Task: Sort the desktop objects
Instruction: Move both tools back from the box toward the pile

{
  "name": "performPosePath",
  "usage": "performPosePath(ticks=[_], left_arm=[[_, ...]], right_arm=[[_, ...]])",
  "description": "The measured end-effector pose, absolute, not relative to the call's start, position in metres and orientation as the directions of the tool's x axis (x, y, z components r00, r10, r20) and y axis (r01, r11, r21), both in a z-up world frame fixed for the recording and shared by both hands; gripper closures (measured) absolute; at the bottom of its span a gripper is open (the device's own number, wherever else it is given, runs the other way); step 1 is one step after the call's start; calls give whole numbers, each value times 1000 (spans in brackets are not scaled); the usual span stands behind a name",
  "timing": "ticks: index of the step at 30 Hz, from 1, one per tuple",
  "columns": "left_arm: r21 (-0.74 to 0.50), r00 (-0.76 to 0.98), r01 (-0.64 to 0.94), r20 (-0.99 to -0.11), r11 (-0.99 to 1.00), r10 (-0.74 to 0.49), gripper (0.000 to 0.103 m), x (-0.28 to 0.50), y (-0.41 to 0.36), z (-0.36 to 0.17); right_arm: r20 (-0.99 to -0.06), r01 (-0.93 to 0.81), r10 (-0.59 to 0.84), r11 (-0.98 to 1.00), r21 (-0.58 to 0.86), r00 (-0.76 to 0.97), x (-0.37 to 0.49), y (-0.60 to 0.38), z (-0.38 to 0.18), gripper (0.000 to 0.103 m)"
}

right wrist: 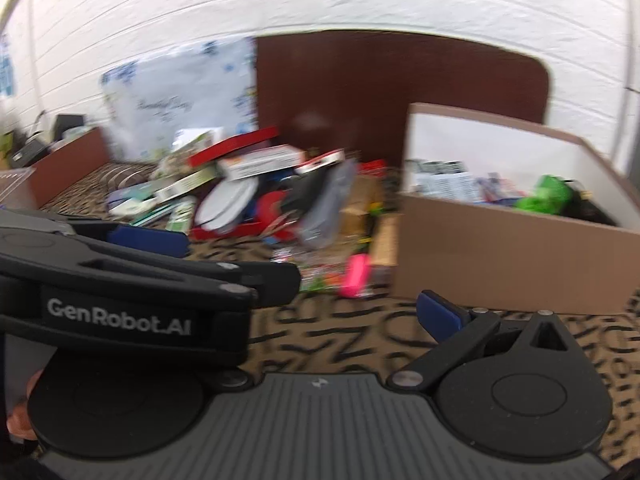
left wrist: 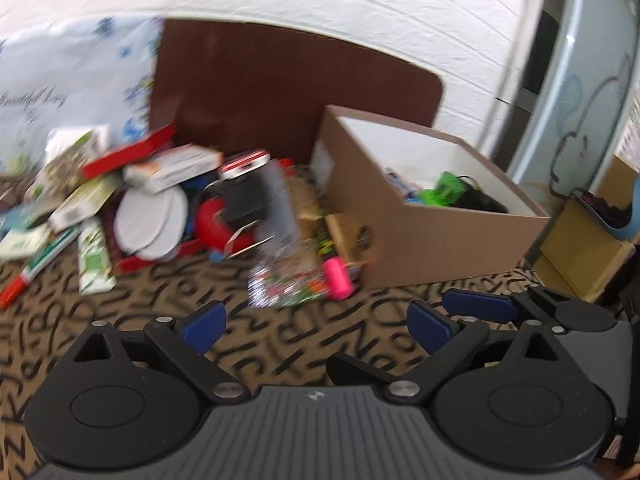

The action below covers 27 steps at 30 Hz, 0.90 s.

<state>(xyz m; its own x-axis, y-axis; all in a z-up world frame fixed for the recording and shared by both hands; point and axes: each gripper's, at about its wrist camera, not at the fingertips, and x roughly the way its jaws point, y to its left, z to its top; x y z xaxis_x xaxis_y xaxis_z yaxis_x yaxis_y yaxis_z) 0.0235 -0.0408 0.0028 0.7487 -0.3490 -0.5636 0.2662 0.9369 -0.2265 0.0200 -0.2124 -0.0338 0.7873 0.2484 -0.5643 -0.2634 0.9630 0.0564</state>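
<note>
On the letter-patterned tablecloth, a pink highlighter lies just ahead of the left gripper, lengthwise away from it, beside the cardboard box. Left gripper's jaws stand apart, empty. Right gripper looks apart too, its left finger hidden behind the other tool. Motion blur smears the clutter pile.

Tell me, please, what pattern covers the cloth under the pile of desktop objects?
The tablecloth is tan with black letter shapes, clearest in the left wrist view.
</note>
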Motion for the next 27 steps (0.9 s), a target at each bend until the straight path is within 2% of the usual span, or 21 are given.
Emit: performPosePath(ticks=[6,11,27], left_arm=[[-247,755,159,-593,956,-279,4,24,2,-13],[-277,756,87,-607,957,-244,4,37,27,-20],[-298,760,85,-597,951,-256,11,100,46,-20]], right_arm=[[-540,-349,322,935,55,778,22,-178,-46,2],[-554,-358,314,933,32,771,34,-166,-52,2],[-508,-320,197,933,-166,838,94,-140,-61,2]])
